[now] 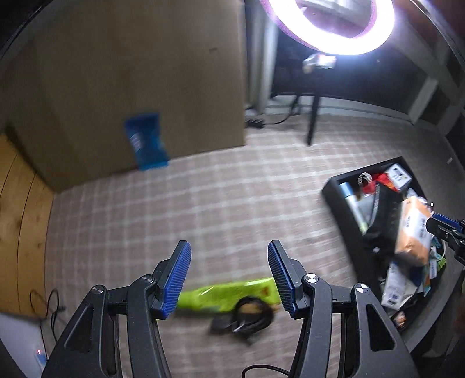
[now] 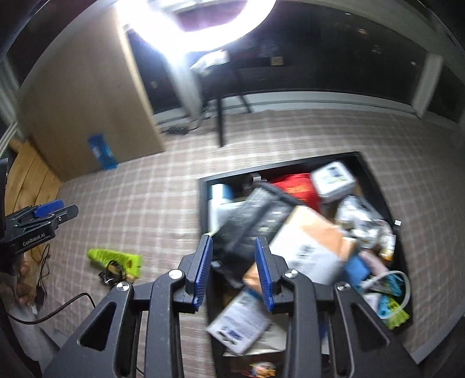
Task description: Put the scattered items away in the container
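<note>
A black container full of packets and boxes sits on the checked cloth; it also shows at the right of the left wrist view. A lime green packet with a black coiled cable on it lies on the cloth. My left gripper is open and empty just above them. My right gripper is open and empty over the container's near left edge. A blue packet leans against the cardboard box. The green packet and left gripper show in the right wrist view.
A large cardboard box stands at the back left. A ring light on a black stand is behind. Wooden surface at the left. A thin cable trails at the lower left.
</note>
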Demonstrator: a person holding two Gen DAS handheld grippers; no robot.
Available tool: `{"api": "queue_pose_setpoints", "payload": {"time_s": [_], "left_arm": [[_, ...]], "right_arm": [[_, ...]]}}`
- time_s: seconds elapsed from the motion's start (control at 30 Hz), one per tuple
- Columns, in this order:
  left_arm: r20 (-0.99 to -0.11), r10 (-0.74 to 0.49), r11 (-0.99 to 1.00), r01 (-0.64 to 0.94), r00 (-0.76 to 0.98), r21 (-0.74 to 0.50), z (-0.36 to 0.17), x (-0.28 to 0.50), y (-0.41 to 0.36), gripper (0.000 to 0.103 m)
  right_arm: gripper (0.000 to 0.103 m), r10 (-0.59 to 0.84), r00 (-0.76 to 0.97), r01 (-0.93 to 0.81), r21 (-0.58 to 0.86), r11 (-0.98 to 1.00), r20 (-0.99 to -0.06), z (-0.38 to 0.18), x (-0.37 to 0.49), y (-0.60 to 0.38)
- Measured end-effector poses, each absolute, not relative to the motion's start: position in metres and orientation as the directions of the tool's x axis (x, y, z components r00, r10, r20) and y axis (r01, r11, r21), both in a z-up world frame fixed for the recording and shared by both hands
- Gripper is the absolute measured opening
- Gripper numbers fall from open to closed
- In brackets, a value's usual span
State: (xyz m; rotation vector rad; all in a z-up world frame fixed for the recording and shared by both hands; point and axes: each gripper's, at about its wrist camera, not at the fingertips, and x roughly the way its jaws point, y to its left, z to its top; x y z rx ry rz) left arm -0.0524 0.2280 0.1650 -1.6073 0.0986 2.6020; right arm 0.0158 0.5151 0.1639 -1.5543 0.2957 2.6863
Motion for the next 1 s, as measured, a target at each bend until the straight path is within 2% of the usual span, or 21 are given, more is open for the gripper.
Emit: {"api": "queue_pose_setpoints", "payload": {"time_s": [0.33,0.57,0.67,1.0], "left_arm": [[-0.910,-0.031,-0.999,0.053,-0.414,0.010,0.146,-0.027,0.144,0.053],[-0.900,-0.041,-0.990,0.138,-0.434,-0.021,0.147,-0.035,0.099,0.053],[-0.890,-0.052,-0.989,0.148,-0.454,-0.018,0.146,-0.048,0.089,0.053],[-0.872,-0.023,-0.990,0.134,-0.489,-0.049,0.118,-0.131,0.065,0.052]], "right_arm": [[0.030,-0.157,-0.451,0.057,0.148,-0.987,-0.878,0.147,-0.016,0.428],[0.030,-0.194,-0.448,0.117,0.158,-0.981,-0.873,0.148,-0.048,0.384],[0.033,-0.212,-0.453,0.134,0.168,-0.977,-0.866,0.147,-0.066,0.366],[0.034,-0.229,-0.446,0.180,0.164,-0.970,-0.865,0.119,-0.140,0.307]]}}
